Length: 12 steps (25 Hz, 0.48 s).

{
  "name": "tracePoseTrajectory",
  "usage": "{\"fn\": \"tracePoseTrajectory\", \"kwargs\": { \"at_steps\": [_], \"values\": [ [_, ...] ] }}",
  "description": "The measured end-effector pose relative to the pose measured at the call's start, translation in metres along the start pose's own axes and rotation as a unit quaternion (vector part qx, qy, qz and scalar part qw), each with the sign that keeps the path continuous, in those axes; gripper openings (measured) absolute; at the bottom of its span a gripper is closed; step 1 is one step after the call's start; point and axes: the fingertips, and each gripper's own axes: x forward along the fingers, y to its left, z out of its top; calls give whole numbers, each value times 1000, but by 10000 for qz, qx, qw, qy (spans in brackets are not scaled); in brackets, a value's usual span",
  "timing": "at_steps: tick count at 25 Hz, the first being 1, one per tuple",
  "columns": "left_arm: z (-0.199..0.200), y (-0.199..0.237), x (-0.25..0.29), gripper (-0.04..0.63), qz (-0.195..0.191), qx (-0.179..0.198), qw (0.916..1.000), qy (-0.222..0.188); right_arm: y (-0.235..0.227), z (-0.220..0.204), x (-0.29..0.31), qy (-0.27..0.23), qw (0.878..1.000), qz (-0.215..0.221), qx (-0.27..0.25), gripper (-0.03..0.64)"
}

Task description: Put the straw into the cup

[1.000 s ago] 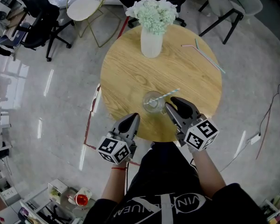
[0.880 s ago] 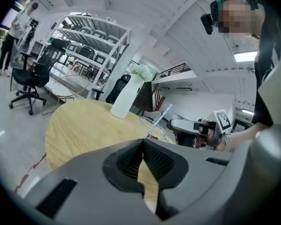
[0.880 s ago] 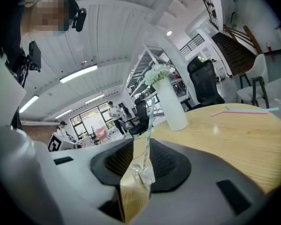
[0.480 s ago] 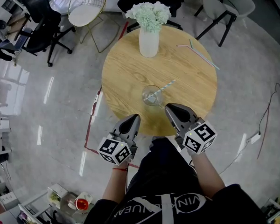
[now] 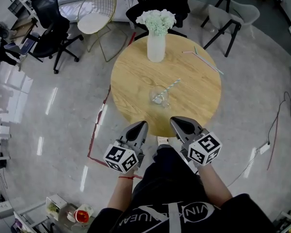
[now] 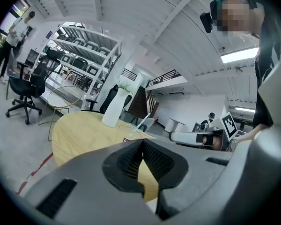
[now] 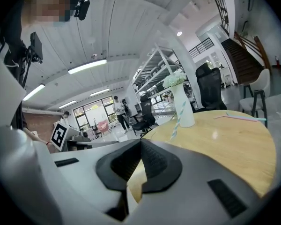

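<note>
Straw (image 5: 170,86) — leaning in cup (image 5: 159,96) on round wooden table (image 5: 136,76). Left gripper (image 5: 141,125) — jaws together, holding nothing. Right gripper (image 5: 177,122): jaws together, holding nothing.

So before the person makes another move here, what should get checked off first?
1. Is the straw in the cup? Ok, it leans inside.
2. Is the cup upright on the table? Ok.
3. Is the left gripper empty? Ok, jaws together on nothing.
4. Is the right gripper empty? Ok, jaws together on nothing.
5. Are both grippers clear of the cup? Ok, they hang by the table's near edge.
6. Are the spare straws out of the way? Ok, lying at the far side.
</note>
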Motion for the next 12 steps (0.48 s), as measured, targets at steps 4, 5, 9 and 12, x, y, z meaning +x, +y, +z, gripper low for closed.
{"fn": "tracePoseTrajectory", "kwargs": {
  "at_steps": [4,5,9,12],
  "values": [
    [1,-13,-12,8,-2,48,9999,-97,15,-2,-11,-5,10000,42,-74,3],
    [1,-16,-15,8,-1,55,9999,-122,18,-3,-14,-10,9999,53,-93,3],
    [0,-29,-29,8,10,92,9997,-231,33,-6,-26,-29,9998,127,-167,3],
    [0,-39,-36,8,10,137,9995,-300,43,-8,-37,-34,9997,181,-186,3]
  ]
}}
